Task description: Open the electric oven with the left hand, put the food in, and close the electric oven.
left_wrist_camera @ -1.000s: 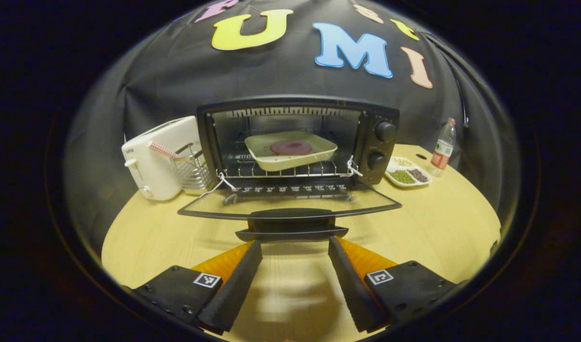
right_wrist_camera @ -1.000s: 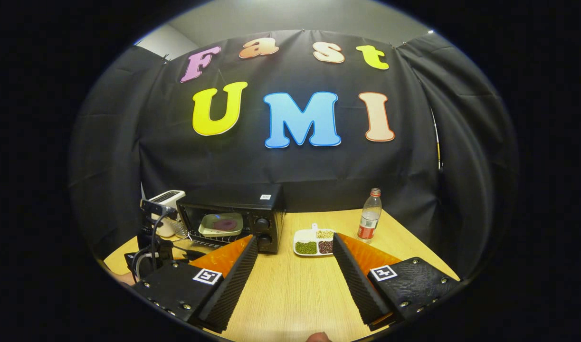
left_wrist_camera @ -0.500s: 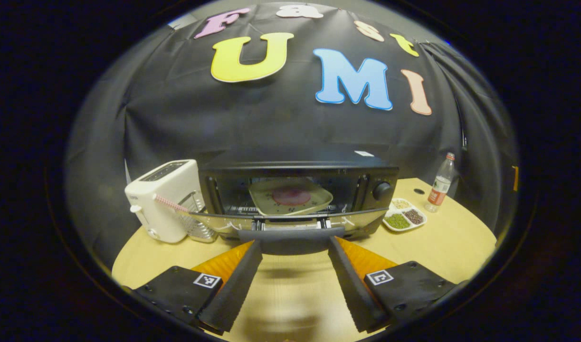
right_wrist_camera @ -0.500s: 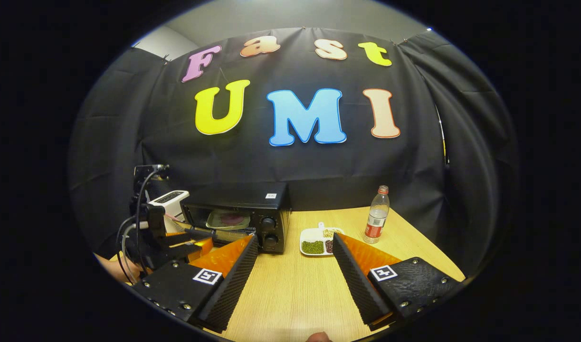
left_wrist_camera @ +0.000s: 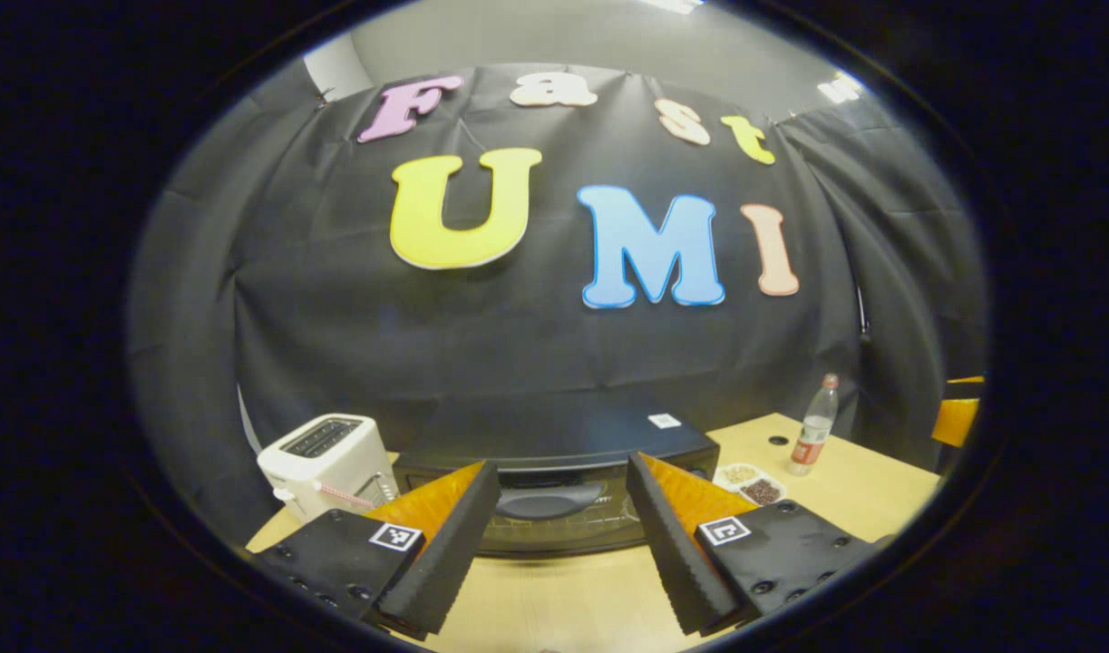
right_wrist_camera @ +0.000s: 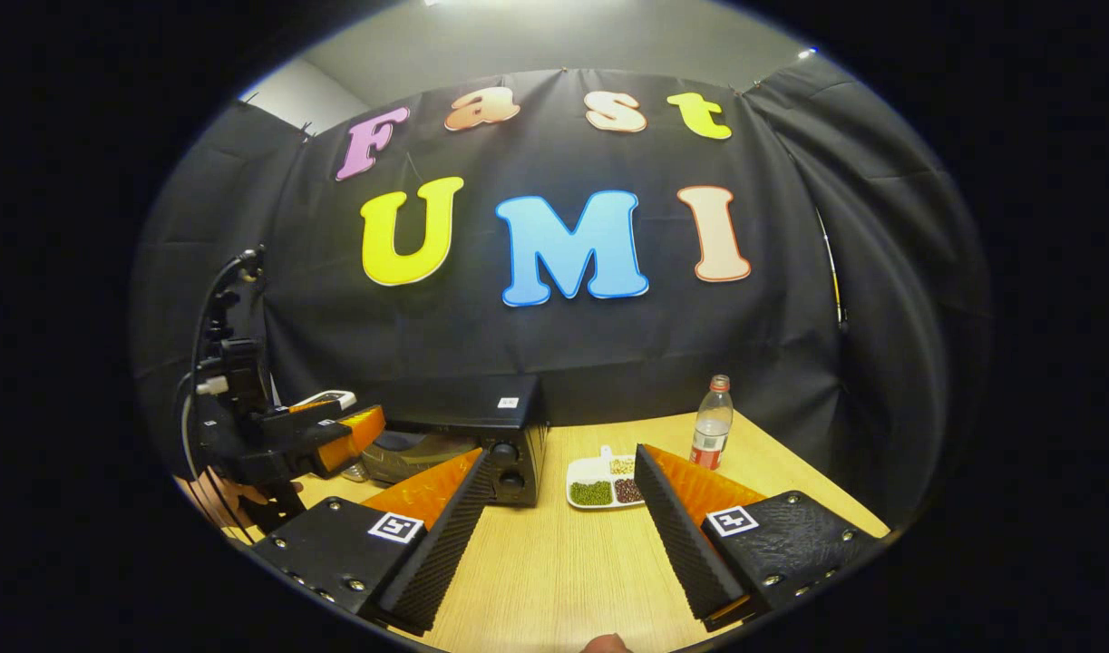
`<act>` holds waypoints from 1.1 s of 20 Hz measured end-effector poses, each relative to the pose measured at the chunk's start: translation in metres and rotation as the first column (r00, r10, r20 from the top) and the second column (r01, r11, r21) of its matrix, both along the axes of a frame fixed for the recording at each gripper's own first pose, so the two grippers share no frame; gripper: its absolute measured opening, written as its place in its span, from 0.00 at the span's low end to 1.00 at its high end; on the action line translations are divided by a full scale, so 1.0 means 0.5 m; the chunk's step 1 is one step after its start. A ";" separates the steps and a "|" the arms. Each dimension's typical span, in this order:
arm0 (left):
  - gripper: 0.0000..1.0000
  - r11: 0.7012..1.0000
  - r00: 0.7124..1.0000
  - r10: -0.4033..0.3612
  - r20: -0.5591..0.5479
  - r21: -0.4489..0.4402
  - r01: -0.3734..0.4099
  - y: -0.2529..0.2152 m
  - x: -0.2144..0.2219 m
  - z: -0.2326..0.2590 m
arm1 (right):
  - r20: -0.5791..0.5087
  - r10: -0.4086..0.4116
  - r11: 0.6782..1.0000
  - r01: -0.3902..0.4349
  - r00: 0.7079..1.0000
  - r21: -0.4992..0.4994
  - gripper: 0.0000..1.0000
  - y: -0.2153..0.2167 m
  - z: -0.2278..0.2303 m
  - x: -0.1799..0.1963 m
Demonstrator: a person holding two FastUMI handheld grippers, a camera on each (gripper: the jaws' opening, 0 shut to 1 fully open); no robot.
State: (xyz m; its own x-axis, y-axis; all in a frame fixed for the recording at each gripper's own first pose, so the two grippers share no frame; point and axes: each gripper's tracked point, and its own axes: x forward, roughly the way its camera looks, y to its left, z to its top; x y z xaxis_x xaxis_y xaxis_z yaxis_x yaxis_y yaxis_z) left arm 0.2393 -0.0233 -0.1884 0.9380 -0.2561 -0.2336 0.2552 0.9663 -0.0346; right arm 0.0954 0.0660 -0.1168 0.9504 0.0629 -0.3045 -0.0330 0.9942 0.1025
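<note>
The oven (left_wrist_camera: 554,462) sits on the table (left_wrist_camera: 554,608) against the booth's black cloth wall, its door (left_wrist_camera: 554,517) upright and closed against the front. In the left gripper view the left gripper (left_wrist_camera: 554,535) faces that door with its fingers (left_wrist_camera: 445,544) spread apart and holding nothing; the door handle (left_wrist_camera: 545,501) shows in the gap between them, and whether the tips touch the door cannot be told. In the right gripper view the left gripper (right_wrist_camera: 350,426) hangs just in front of the oven (right_wrist_camera: 481,435), above the table (right_wrist_camera: 554,562), with a hand (right_wrist_camera: 211,497) below it. The food is hidden behind the dark door. The right gripper (right_wrist_camera: 559,517) is over the table, well apart from the oven, fingers (right_wrist_camera: 676,535) wide and empty. A toaster (left_wrist_camera: 327,458) stands left of the oven; a dish (right_wrist_camera: 598,481) of beans and a bottle (right_wrist_camera: 712,433) stand to its right
</note>
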 end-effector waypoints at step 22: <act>0.95 0.979 0.962 0.202 0.186 -0.015 -0.203 0.098 -0.518 0.324 | 0.239 0.087 0.996 -0.084 0.967 -0.022 0.98 -0.042 0.190 -0.195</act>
State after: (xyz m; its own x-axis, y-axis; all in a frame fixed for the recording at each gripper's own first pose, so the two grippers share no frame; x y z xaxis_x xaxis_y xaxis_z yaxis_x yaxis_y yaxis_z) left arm -0.0196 0.0255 -0.0267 0.9971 -0.0560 -0.0515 0.0560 0.9984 -0.0015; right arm -0.0021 0.0452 -0.0220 0.9870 0.1449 -0.0697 -0.1401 0.9877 0.0694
